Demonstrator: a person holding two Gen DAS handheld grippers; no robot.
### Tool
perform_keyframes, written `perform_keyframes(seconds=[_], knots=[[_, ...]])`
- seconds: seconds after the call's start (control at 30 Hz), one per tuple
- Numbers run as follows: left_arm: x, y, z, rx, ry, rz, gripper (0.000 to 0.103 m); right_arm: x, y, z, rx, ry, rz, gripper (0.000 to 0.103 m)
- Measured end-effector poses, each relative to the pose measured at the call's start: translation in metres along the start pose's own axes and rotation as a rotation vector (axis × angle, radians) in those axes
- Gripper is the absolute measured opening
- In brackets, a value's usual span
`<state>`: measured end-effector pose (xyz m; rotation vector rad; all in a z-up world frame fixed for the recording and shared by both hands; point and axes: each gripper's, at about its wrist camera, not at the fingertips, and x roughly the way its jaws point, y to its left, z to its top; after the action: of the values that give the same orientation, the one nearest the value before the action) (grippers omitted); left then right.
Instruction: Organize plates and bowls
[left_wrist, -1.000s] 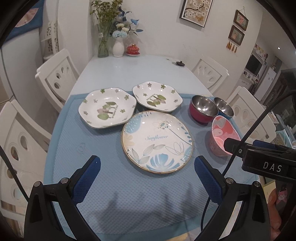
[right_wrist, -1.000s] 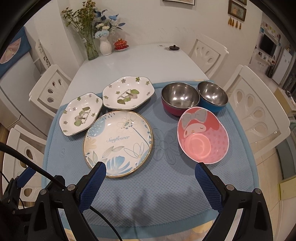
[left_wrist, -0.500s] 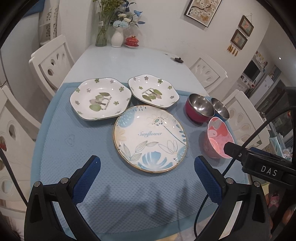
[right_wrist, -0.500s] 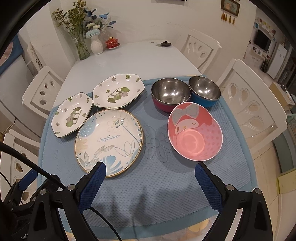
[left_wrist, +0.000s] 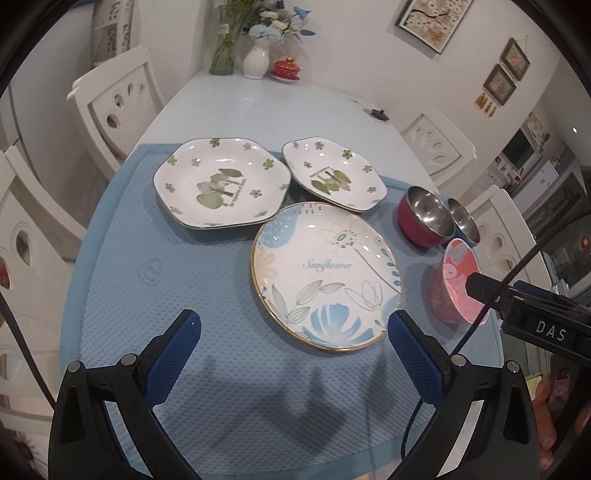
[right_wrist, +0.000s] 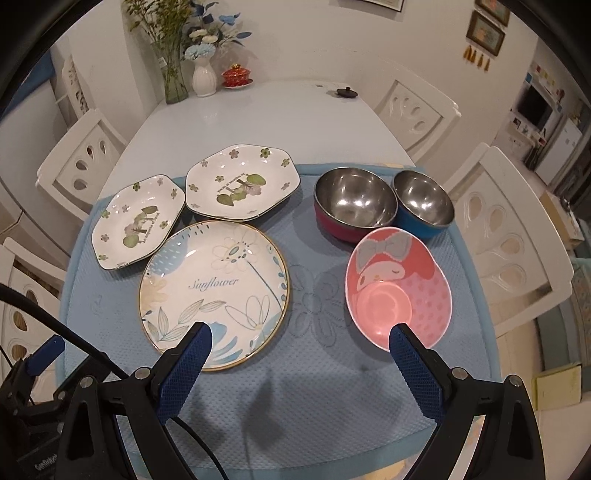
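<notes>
Left gripper (left_wrist: 291, 326) and right gripper (right_wrist: 299, 338) hover over mat's (right_wrist: 317, 402) near edge — jaws wide, holding nothing; round plate (right_wrist: 214, 291) mid-mat, pink bowl (right_wrist: 399, 291) at right.

Landmark: round plate (right_wrist: 214, 293), on the mat (right_wrist: 295, 417).
Behind it: two hexagonal plates (right_wrist: 242, 182), side by side.
Right of it: oval bowl (right_wrist: 399, 291).
Behind-right: two metal bowls (right_wrist: 354, 201), touching.

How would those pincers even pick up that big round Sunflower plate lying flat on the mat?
Probably by the near rim of the round gold-edged Sunflower plate: it lies flat on the blue textured mat, so only its raised edge offers a pinch. The open right gripper could come in low from the front, one finger over and one under.
</notes>
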<state>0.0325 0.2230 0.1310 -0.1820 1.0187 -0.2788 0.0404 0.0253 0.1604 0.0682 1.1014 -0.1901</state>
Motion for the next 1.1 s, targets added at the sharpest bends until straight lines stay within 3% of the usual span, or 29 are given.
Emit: perform_keyframes(seconds=[0.63,0.73,0.83,0.9,1.03,1.1], knots=[[0.057,0.018,0.013,0.005,0.079,0.077,0.099,0.069,0.01,0.036,-0.067,0.077,0.021,0.095],[0.065,0.021,0.015,0.005,0.086,0.096,0.099,0.082,0.008,0.042,-0.067,0.104,0.053,0.087],[0.075,0.025,0.017,0.003,0.097,0.111,0.099,0.105,0.004,0.049,-0.043,0.17,0.138,0.084],[0.084,0.026,0.018,0.001,0.11,0.119,0.099,0.12,0.003,0.054,-0.025,0.223,0.172,0.074],[0.098,0.026,0.019,0.01,0.126,0.127,0.094,0.141,0.011,0.064,-0.061,0.273,0.161,0.066],[0.105,0.024,0.019,0.019,0.139,0.131,0.091,0.154,0.013,0.067,-0.063,0.32,0.17,0.057]])
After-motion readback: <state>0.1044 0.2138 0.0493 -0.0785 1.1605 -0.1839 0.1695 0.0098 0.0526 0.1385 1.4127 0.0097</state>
